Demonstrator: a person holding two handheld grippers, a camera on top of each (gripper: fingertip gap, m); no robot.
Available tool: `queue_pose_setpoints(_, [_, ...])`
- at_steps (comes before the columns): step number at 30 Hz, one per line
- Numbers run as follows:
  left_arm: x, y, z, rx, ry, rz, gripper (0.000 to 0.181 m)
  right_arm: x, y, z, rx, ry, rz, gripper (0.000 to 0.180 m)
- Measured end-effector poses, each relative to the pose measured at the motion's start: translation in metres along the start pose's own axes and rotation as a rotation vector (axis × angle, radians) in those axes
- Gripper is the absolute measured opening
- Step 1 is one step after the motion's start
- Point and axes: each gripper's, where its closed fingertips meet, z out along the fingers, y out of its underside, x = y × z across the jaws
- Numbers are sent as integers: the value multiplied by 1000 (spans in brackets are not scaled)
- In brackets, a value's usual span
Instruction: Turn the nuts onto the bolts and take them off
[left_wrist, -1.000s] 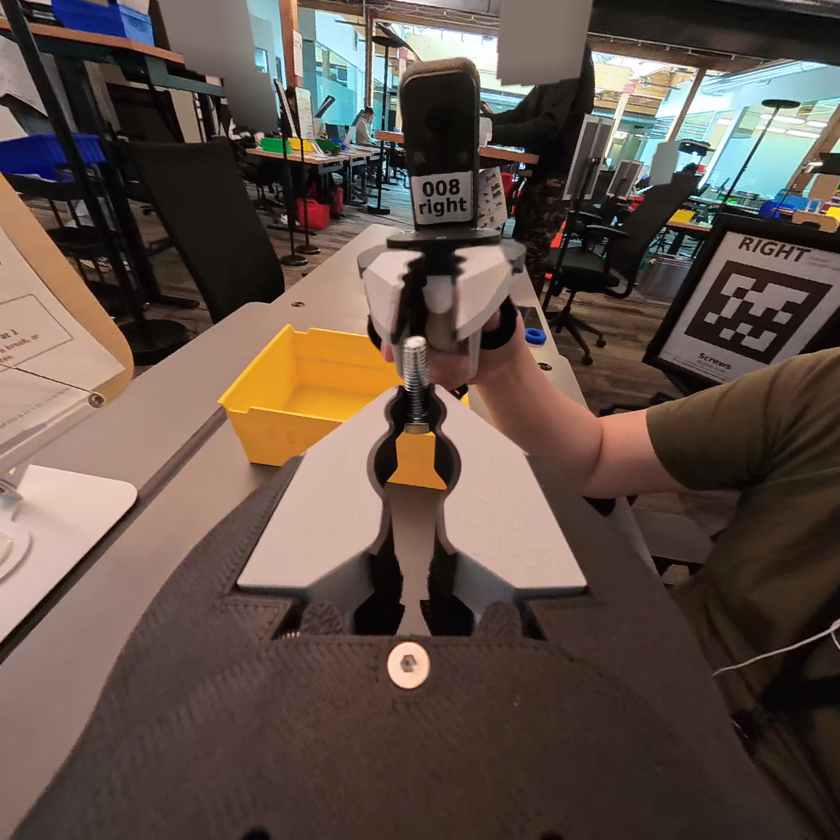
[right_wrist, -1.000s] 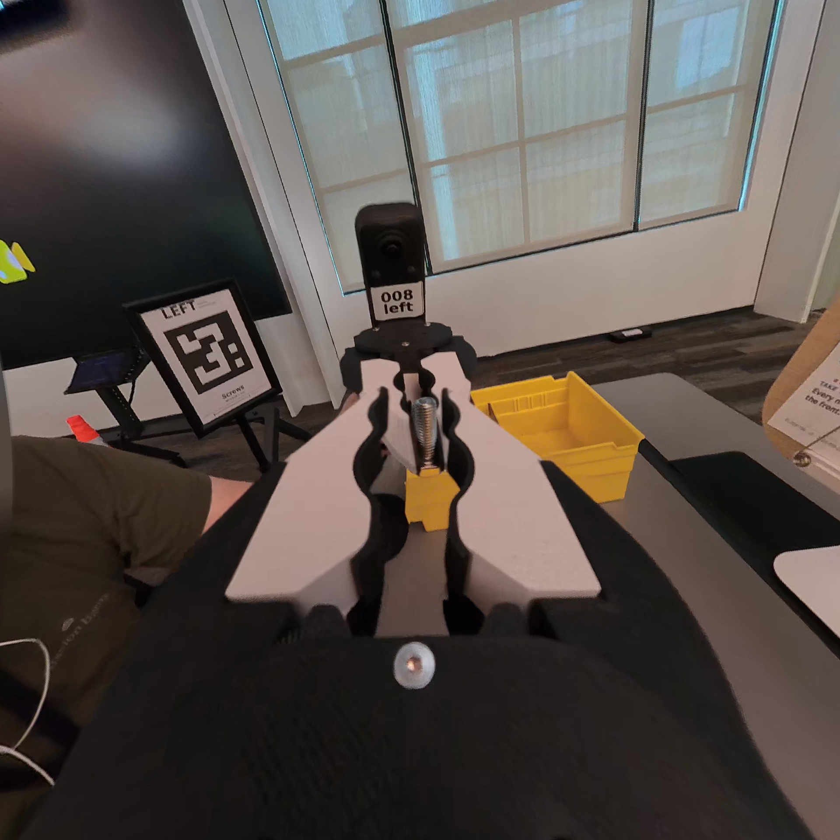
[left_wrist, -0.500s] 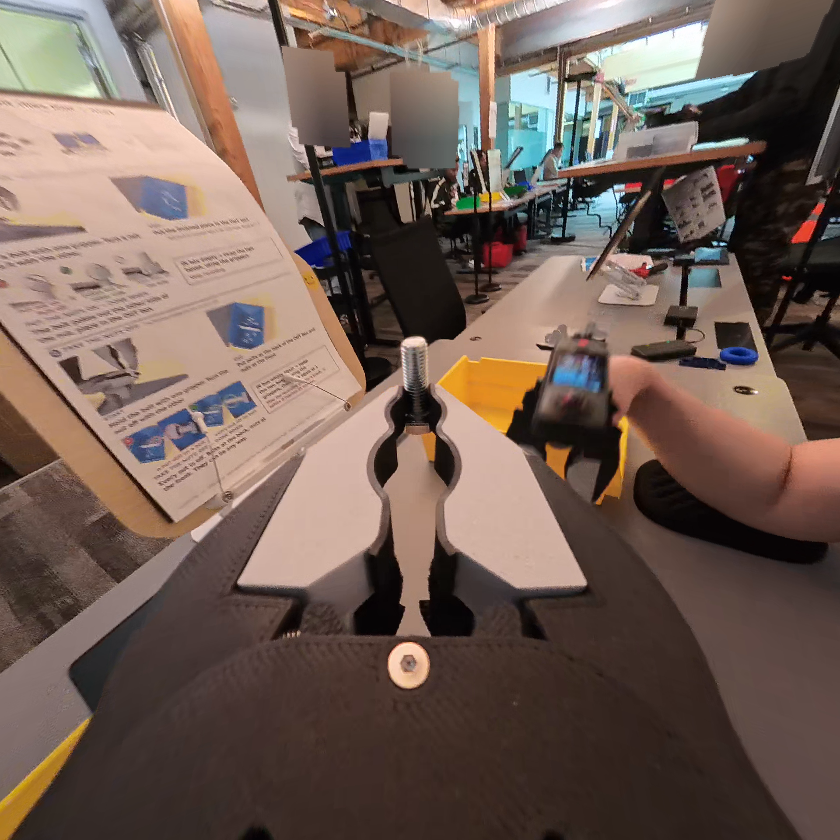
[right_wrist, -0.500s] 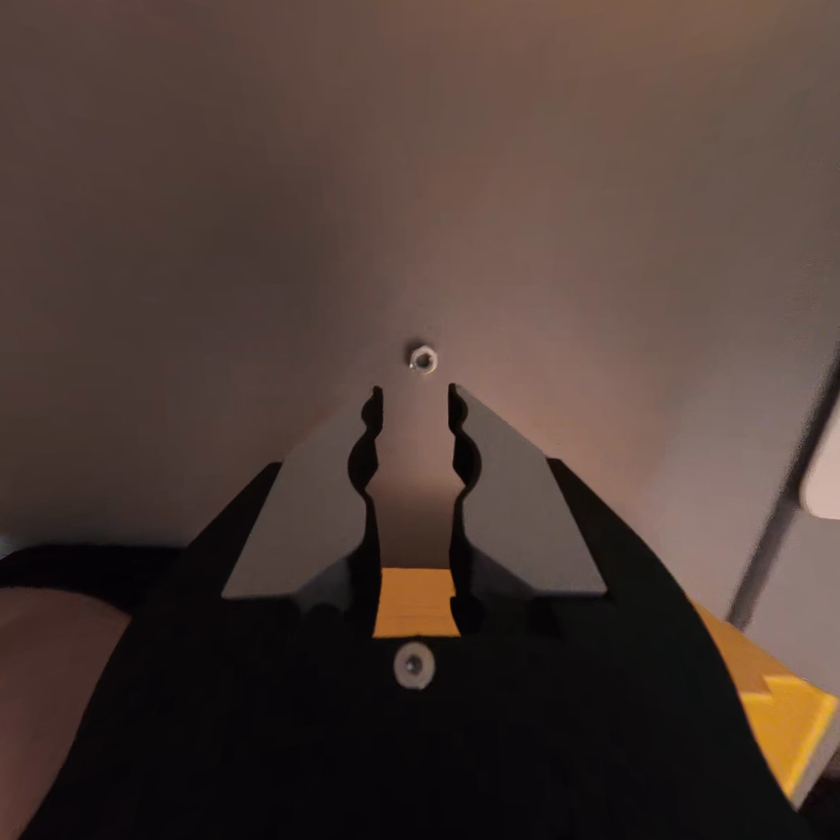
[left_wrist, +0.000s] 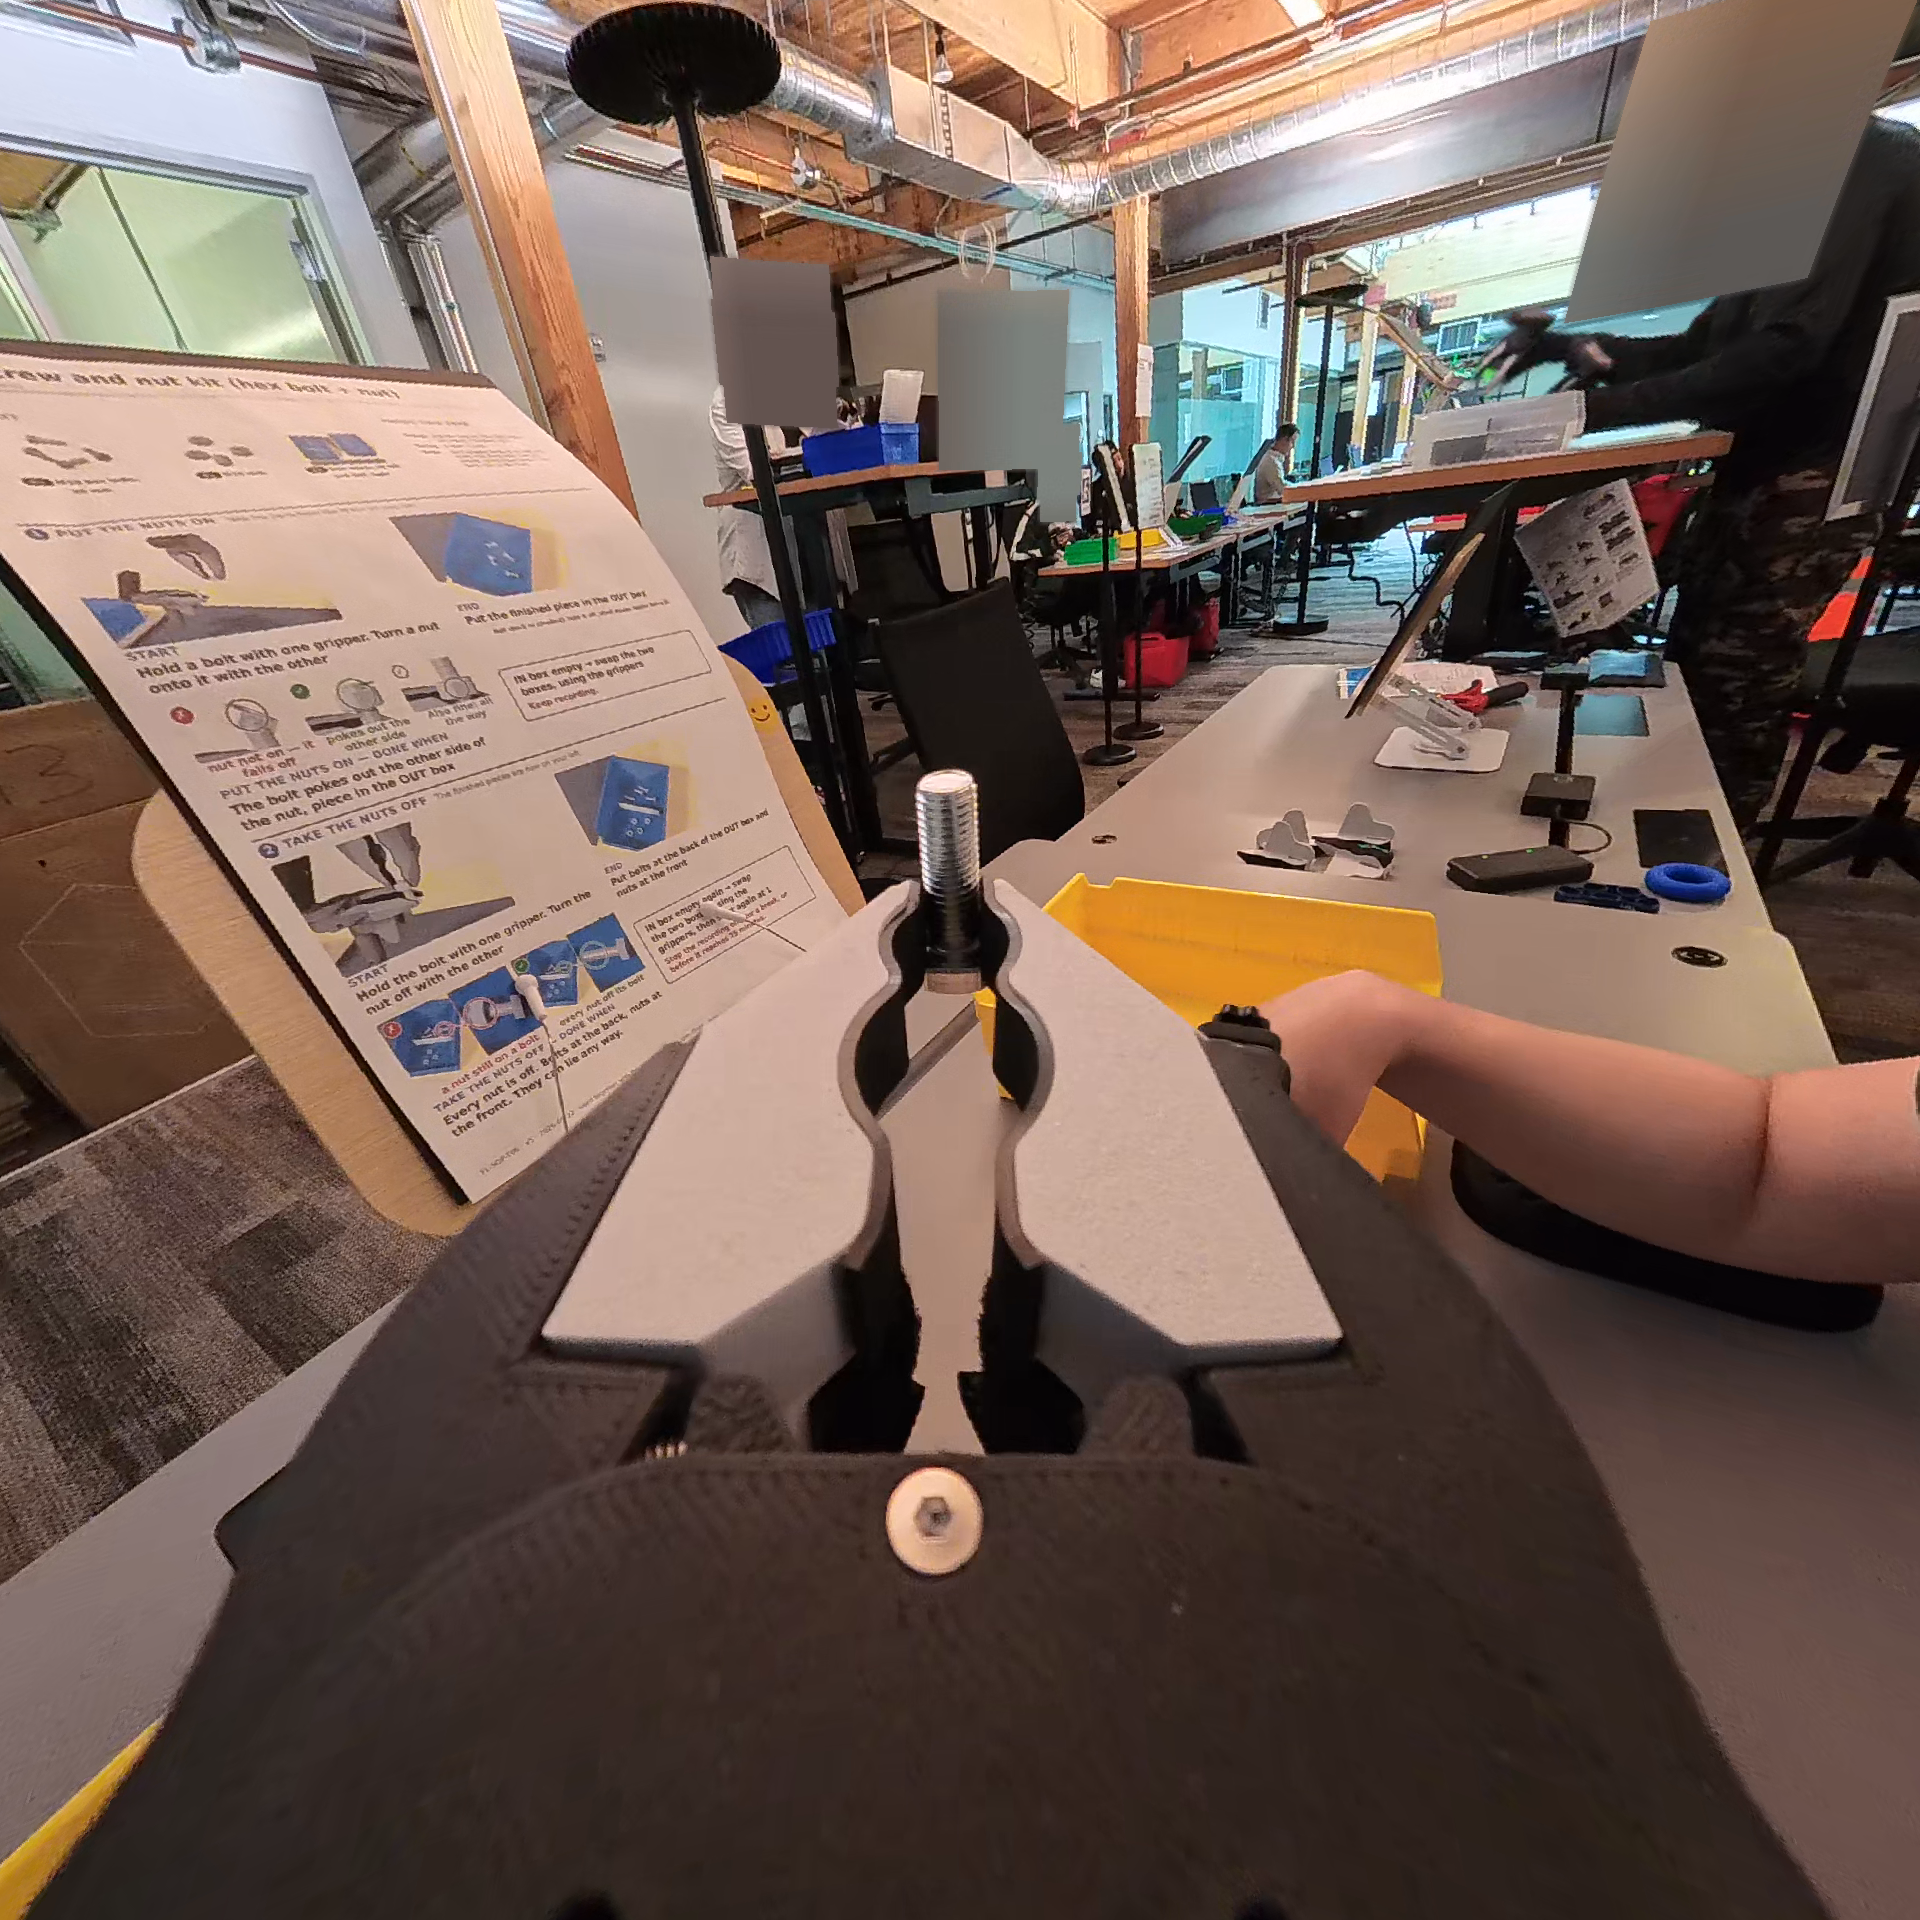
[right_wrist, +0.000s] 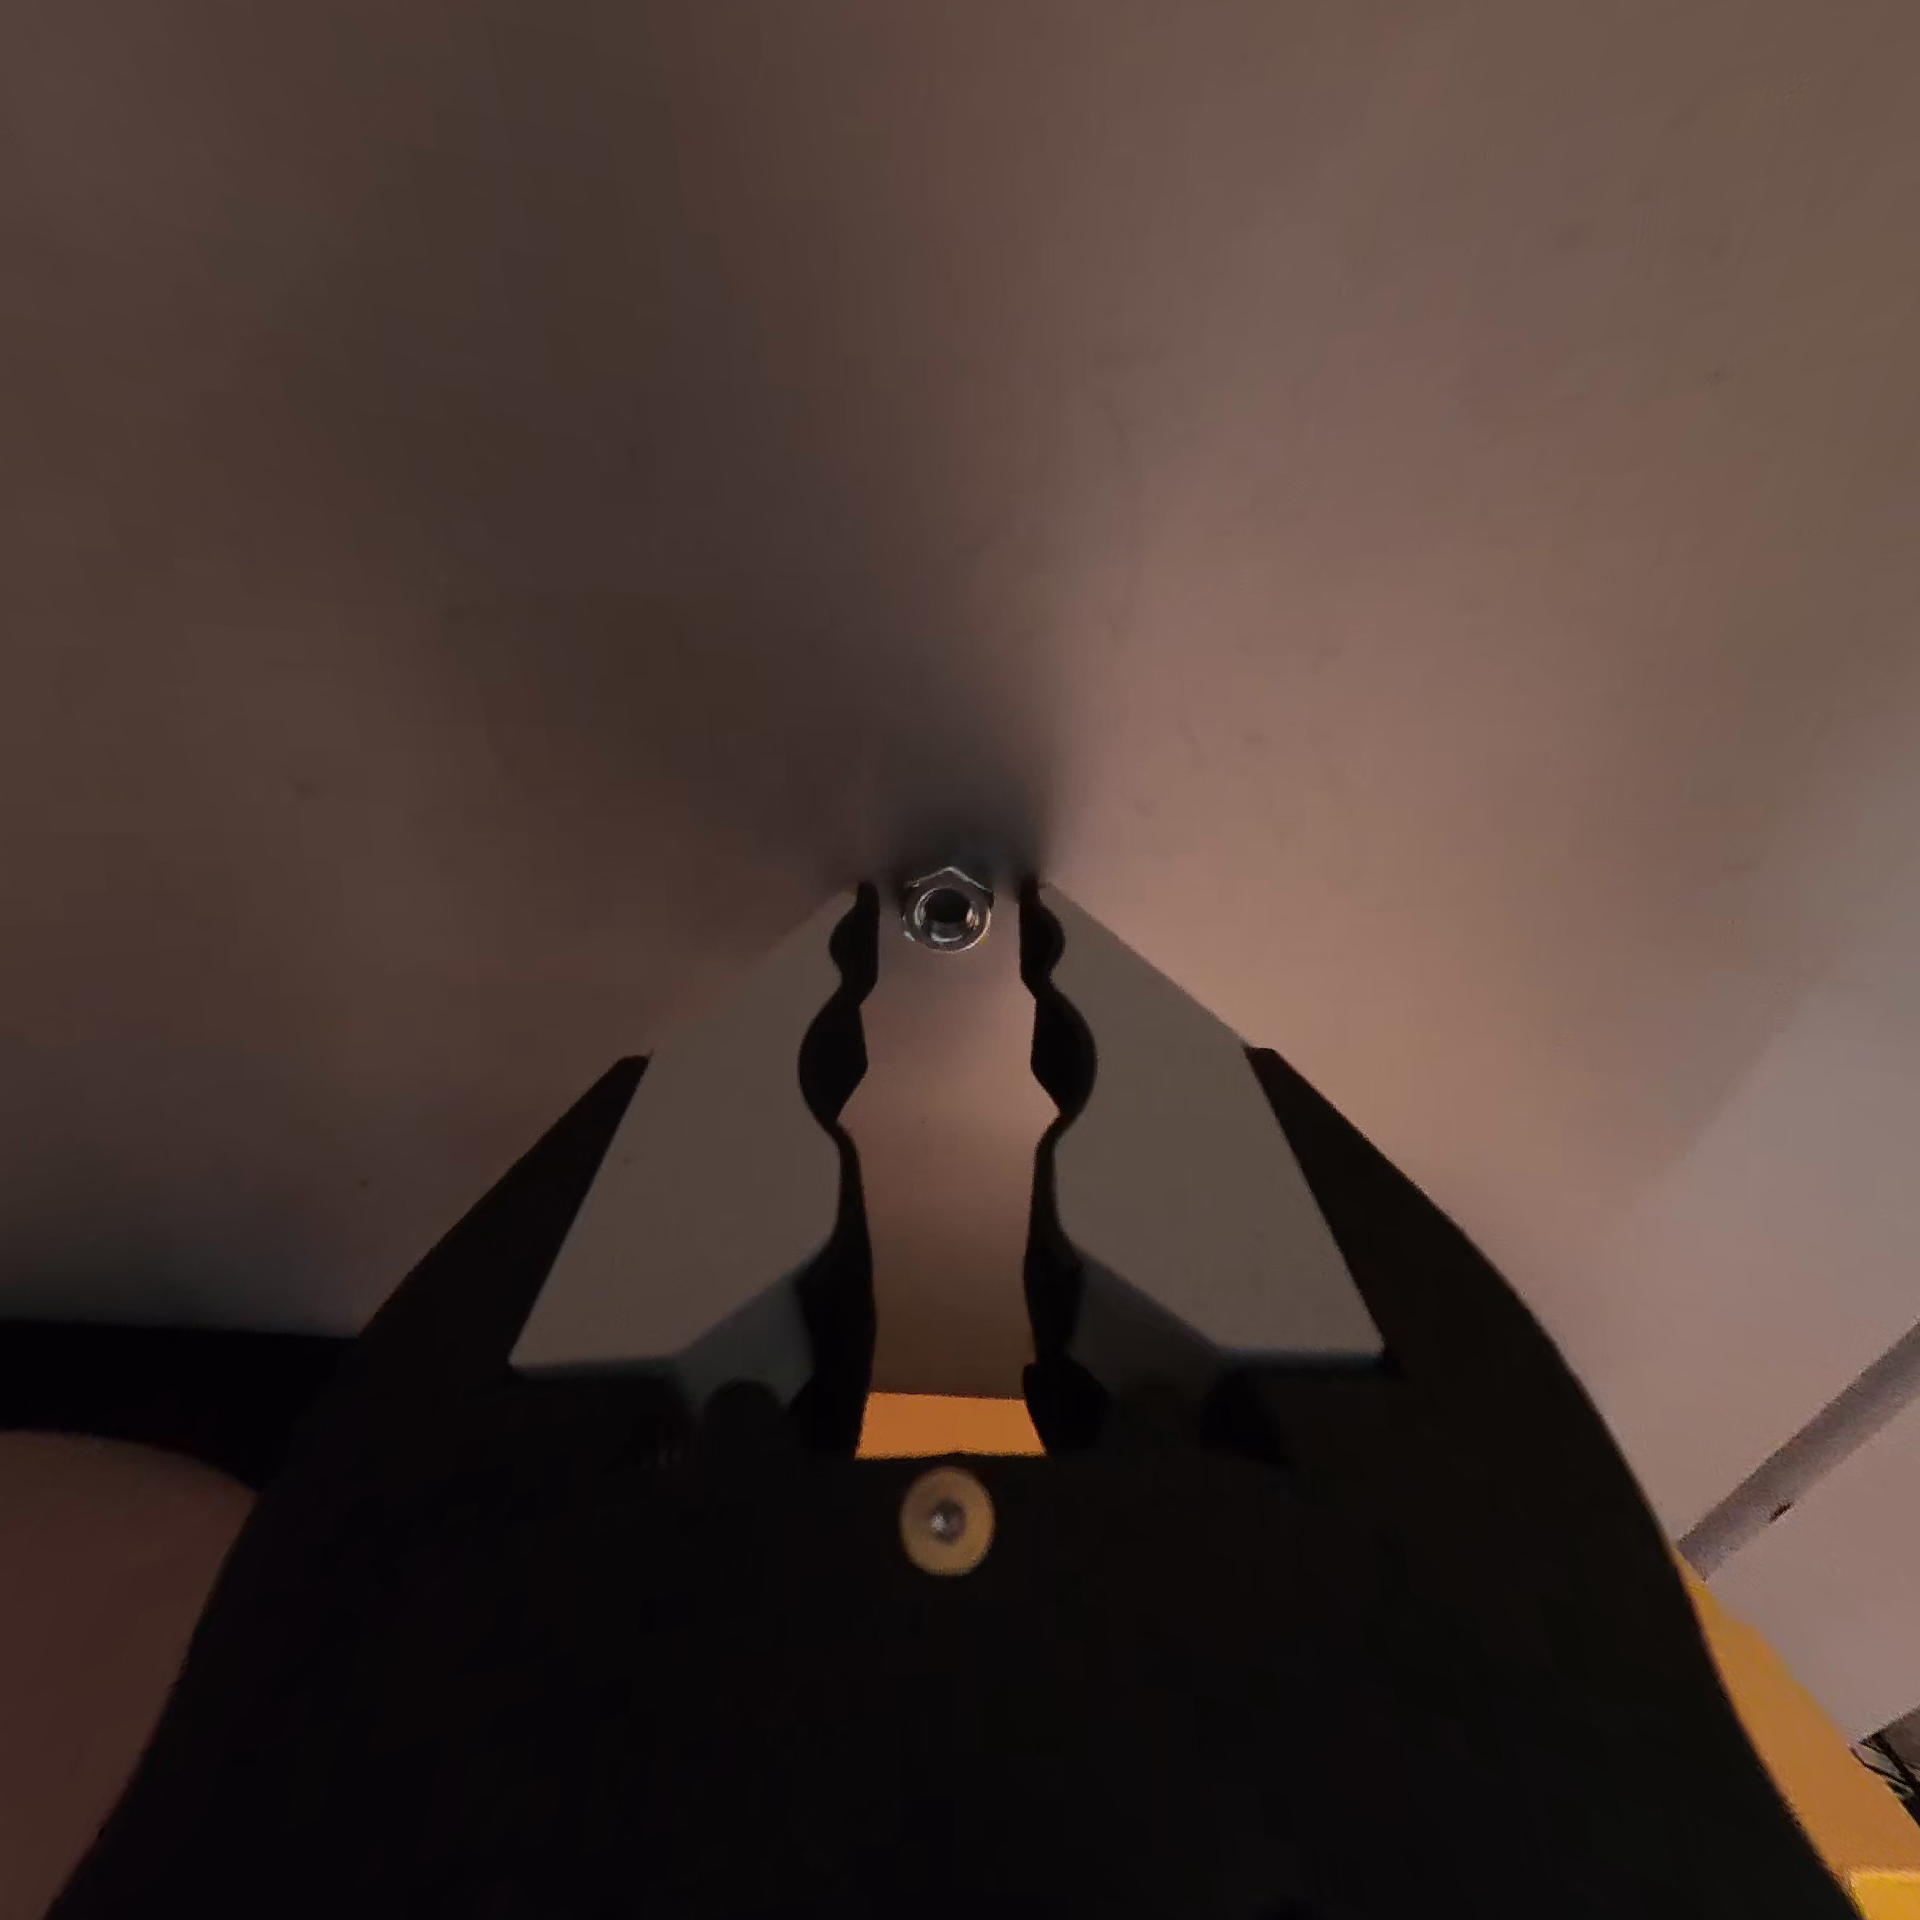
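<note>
My left gripper (left_wrist: 948, 914) is shut on a silver bolt (left_wrist: 945, 842) that stands upright, its threaded end poking out past the fingertips. My right gripper (right_wrist: 943, 899) is open and points straight down at the grey table (right_wrist: 935, 416). A small silver hex nut (right_wrist: 943, 914) lies flat on the table between its fingertips, with a gap on each side. In the left wrist view a forearm (left_wrist: 1507, 1132) reaches down beside the yellow bin (left_wrist: 1247, 935); the right gripper itself is hidden there behind my own finger.
An instruction sheet on a wooden board (left_wrist: 364, 727) leans at the left. A black pad (left_wrist: 1662, 1268) lies under the forearm. Small devices and a blue ring (left_wrist: 1687, 883) sit farther back on the table. A yellow bin edge (right_wrist: 1766, 1714) shows at the lower right. My hands' fingertips stand some 35 centimeters from each other.
My right gripper left the bolt, swung down over the table and lowered until the nut sits between its open fingertips. My left gripper turned left with the bolt still held.
</note>
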Motion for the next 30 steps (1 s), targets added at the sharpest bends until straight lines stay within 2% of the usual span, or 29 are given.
queue_pose_setpoints(3, [1, 0, 0, -3, 5, 2, 7, 0, 0, 0, 2, -2, 3, 17])
queue_pose_setpoints(7, [-1, 3, 3, -11, 2, 1, 7, 0, 0, 0, -2, -3, 5, 17])
queue_pose_setpoints(11, [-6, 10, 8, -29, -14, 9, 7, -6, -4, -10, 11, 15, -78, 17])
queue_pose_setpoints(13, [-7, 16, 14, -38, -8, 10, 7, -9, -15, -34, 112, 58, -112, 17])
queue_pose_setpoints(16, [-2, 34, 37, -67, 23, -9, 7, -16, -31, -96, 341, 185, -185, 16])
queue_pose_setpoints(20, [10, 85, 92, -166, 14, 7, 7, -14, -33, -197, 711, 510, -270, 16])
queue_pose_setpoints(22, [20, 121, 120, -225, 11, 65, 8, -9, -19, -226, 796, 654, -300, 16])
queue_pose_setpoints(24, [28, 154, 140, -273, -4, 135, 8, 3, 4, -220, 723, 696, -276, 16])
queue_pose_setpoints(27, [45, 187, 156, -278, 18, 235, 7, 34, 33, -189, 515, 720, -201, 16])
queue_pose_setpoints(30, [55, 209, 163, -278, 24, 362, 7, 49, 38, -161, 415, 696, -225, 16])
